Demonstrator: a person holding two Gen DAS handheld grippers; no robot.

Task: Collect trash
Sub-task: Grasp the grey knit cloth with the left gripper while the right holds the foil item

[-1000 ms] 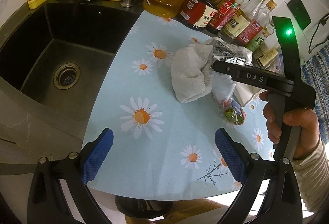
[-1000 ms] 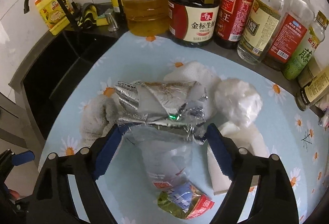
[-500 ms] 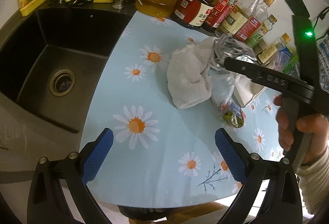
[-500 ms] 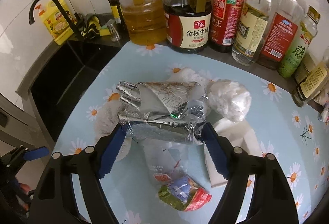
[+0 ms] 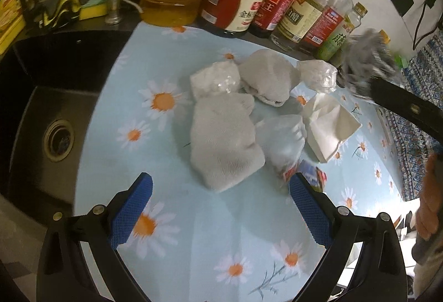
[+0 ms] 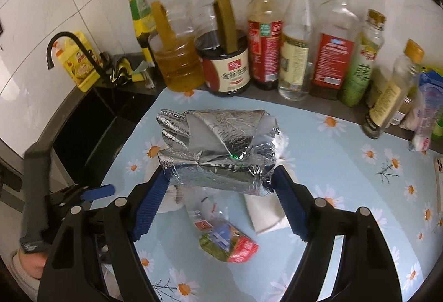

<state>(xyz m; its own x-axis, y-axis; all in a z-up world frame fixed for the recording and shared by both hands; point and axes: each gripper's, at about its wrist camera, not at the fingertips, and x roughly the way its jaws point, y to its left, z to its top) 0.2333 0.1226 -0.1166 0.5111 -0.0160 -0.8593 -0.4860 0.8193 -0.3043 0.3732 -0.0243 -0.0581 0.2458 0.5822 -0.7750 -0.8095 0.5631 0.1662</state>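
Right gripper [image 6: 218,191] clamped across crumpled silver foil wrapper [image 6: 218,147], held clear above daisy-print blue mat [image 6: 346,163]. Maintain squeeze; keep load level during carry. Left gripper [image 5: 221,208] open, empty, hovering near grey cloth bundle [image 5: 224,138]. Avoid condiment bottles [image 6: 265,33] behind.

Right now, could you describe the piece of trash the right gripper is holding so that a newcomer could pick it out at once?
Look above the daisy-print mat, in front of the row of sauce bottles. The right gripper is shut on the foil bag, lifted off the mat. It is the only shiny, crinkled silver item; the trash below is white tissue or colourful wrappers.
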